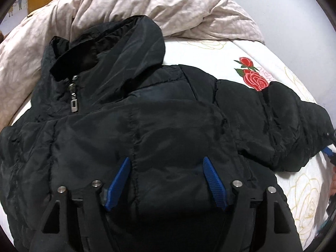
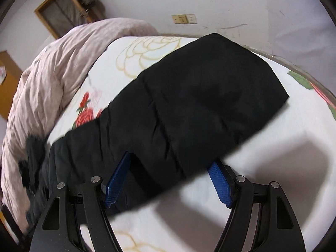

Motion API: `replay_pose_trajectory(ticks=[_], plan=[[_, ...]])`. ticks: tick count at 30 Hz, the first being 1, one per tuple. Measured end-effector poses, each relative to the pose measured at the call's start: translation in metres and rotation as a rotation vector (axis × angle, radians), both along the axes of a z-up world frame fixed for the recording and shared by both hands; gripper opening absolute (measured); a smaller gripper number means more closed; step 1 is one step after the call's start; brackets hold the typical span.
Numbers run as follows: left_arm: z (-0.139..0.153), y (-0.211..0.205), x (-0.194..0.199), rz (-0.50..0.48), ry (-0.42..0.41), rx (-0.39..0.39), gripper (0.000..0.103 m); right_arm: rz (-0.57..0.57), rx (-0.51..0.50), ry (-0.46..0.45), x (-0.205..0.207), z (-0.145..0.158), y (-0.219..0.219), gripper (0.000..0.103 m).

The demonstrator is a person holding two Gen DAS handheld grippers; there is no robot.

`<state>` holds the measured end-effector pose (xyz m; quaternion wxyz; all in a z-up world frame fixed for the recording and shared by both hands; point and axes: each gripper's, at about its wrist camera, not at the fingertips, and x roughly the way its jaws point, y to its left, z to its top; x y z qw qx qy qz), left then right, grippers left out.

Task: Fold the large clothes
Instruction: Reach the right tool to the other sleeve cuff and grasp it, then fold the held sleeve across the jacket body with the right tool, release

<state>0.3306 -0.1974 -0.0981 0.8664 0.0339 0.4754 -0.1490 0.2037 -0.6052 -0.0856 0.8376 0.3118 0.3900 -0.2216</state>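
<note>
Jacket first: a black padded one with a hood lies front-up on the bed sheet, zipped to the collar, the metal zip pull at about ten o'clock from the middle of the left wrist view. Spread flat like this, it looks laid out to be folded, with no fold of the body made yet. One sleeve reaches away from the body toward three o'clock in the left view; in the right wrist view it runs as a dark band from seven o'clock up to one o'clock across the white sheet printed with red roses (probably stretched out so it can be brought over the chest).

The left gripper hangs over the chest panel with its blue fingers spread apart, nothing pinched between them; whether the tips touch the fabric is hard to tell. The right gripper also stands with fingers wide, straddling the sleeve's near edge, pads not pressing on it. That placement suggests a grasp of the sleeve is being lined up.

Beyond the jacket, a crumpled beige duvet is heaped at twelve o'clock, pushed back to leave room.
</note>
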Motion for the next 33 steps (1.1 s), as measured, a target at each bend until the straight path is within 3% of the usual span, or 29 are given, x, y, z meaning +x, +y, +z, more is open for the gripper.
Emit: replay_pose_trajectory(ticks=[2,3,4,5,8,15,22,28,33], plan=[[-0.003,-0.003,0.001,-0.010,-0.005,0.010,0.077,-0.017,-0.003,-0.003,0.006,0.000,-0.002,0.071],[-0.004,-0.004,0.002,-0.013,-0.007,0.014,0.077,-0.025,-0.013,0.001,0.008,0.000,-0.003,0.064],[-0.004,-0.004,0.002,-0.014,-0.005,0.015,0.077,-0.036,-0.028,0.011,0.009,0.002,-0.002,0.046],[-0.003,-0.004,0.002,-0.015,-0.002,0.012,0.077,-0.042,-0.027,0.010,0.010,0.004,-0.003,0.034],[0.006,0.001,0.000,-0.019,0.021,-0.022,0.077,-0.044,-0.030,-0.007,0.007,0.019,-0.001,0.021],[0.055,0.033,-0.025,-0.004,-0.031,-0.088,0.077,0.064,-0.124,-0.119,-0.001,0.094,0.044,0.014],[0.095,0.080,-0.053,0.064,-0.085,-0.081,0.077,0.254,-0.195,-0.238,0.008,0.169,0.128,0.012],[0.120,0.127,-0.076,0.127,-0.138,-0.085,0.077,0.442,-0.219,-0.293,0.026,0.200,0.212,0.012],[0.130,0.174,-0.090,0.202,-0.162,-0.102,0.077,0.603,-0.196,-0.290,0.052,0.195,0.289,0.012]])
